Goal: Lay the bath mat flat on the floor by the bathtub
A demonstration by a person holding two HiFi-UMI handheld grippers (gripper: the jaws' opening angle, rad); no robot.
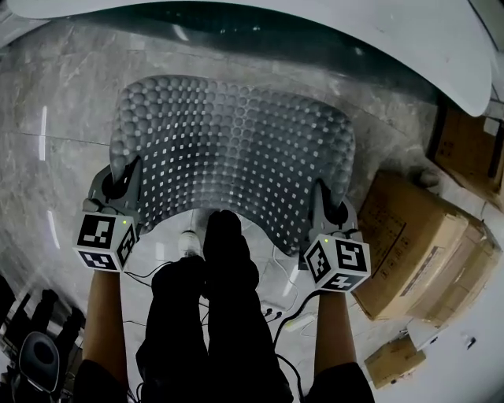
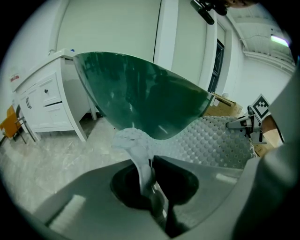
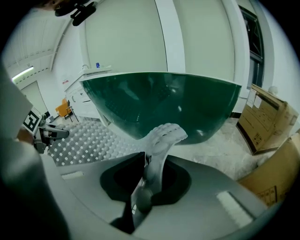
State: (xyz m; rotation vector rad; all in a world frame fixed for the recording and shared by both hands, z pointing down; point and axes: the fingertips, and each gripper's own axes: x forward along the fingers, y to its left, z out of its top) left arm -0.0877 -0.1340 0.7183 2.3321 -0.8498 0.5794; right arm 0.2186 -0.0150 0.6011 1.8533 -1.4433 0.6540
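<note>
A grey bath mat (image 1: 232,149) covered in round bumps hangs spread out above the marble floor, just in front of the bathtub's white rim (image 1: 331,24). My left gripper (image 1: 120,187) is shut on the mat's near left corner, and my right gripper (image 1: 334,211) is shut on its near right corner. In the left gripper view the pinched corner (image 2: 136,145) folds up out of the jaws before the dark green tub wall (image 2: 140,93). The right gripper view shows the other corner (image 3: 164,138) curling over the jaws the same way.
Cardboard boxes (image 1: 409,244) are stacked on the floor at the right. A white cabinet (image 2: 44,101) stands left of the tub. A person's dark trouser legs (image 1: 216,315) and cables lie between my grippers. The marble floor (image 1: 63,102) stretches under the mat.
</note>
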